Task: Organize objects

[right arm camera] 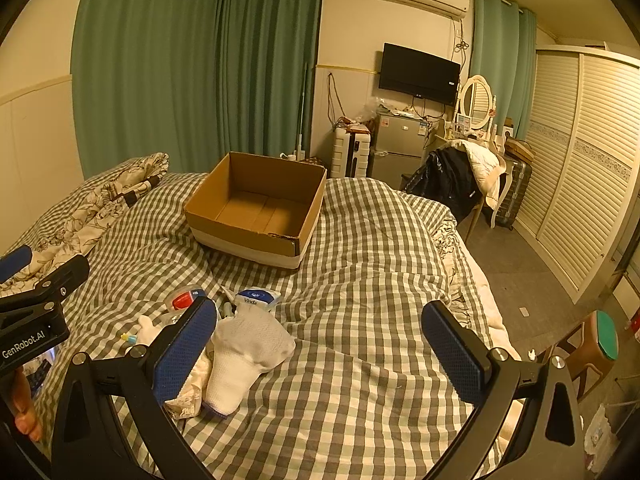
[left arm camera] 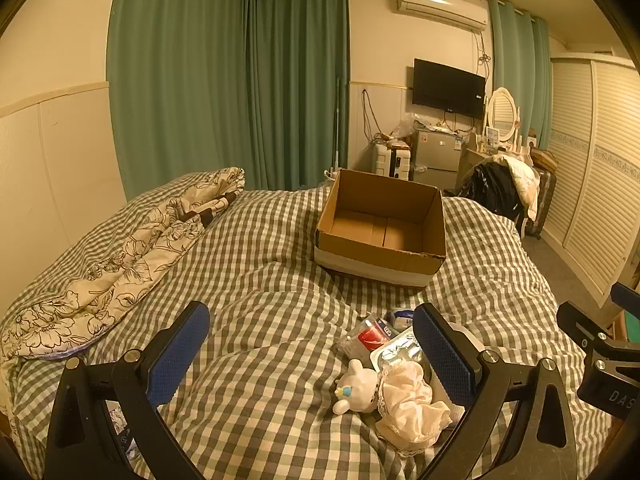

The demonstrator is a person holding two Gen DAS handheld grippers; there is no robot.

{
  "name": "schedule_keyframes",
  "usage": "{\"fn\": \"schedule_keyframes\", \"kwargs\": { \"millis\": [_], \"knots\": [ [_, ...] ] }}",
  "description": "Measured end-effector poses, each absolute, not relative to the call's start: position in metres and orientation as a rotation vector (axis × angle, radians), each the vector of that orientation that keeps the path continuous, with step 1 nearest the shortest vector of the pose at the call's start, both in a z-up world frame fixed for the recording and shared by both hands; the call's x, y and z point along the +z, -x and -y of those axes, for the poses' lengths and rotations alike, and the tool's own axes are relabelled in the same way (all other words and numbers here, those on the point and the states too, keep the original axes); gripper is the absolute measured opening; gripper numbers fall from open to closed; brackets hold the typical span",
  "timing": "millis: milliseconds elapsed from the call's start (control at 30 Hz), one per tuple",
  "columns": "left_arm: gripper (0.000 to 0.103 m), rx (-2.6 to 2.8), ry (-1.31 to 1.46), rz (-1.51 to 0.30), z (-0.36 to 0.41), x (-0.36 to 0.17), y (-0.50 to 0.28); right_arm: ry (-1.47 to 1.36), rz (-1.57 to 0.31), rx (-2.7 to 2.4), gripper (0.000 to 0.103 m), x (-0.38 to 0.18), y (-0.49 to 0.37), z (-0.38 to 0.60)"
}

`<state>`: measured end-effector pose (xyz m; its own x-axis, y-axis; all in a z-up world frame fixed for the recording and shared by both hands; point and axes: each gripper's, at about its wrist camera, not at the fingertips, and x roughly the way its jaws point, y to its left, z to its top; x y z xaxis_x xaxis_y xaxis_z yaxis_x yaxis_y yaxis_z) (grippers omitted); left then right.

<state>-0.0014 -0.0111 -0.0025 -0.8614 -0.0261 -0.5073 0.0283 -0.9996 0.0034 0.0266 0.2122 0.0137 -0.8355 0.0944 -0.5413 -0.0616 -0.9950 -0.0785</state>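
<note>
Both claws, left claw and right claw, gape fully wide and empty above the bed. The small clutter, including a white sock, lies near them; the cardboard box waits empty beyond. Best approach: straddle one item, close squarely.

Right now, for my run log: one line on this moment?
stage: start | box: empty | left gripper: open | right gripper: open | sock: on bed
</note>
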Motion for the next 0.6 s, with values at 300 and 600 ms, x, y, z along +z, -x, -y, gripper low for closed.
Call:
{"fn": "schedule_keyframes", "kwargs": {
  "millis": [300,600],
  "knots": [
    [0.103,-3.005,-0.821,-0.008,0.0117,-0.0027,0.0002,0.882,0.098,2.936,0.103,0.0098,-0.0250,-0.2080],
    [0.103,-3.009,-0.819,0.000,0.0113,-0.0053,-0.0020,0.884,0.100,2.938,0.103,0.0093,-0.0247,-0.2055]
  ]
}}
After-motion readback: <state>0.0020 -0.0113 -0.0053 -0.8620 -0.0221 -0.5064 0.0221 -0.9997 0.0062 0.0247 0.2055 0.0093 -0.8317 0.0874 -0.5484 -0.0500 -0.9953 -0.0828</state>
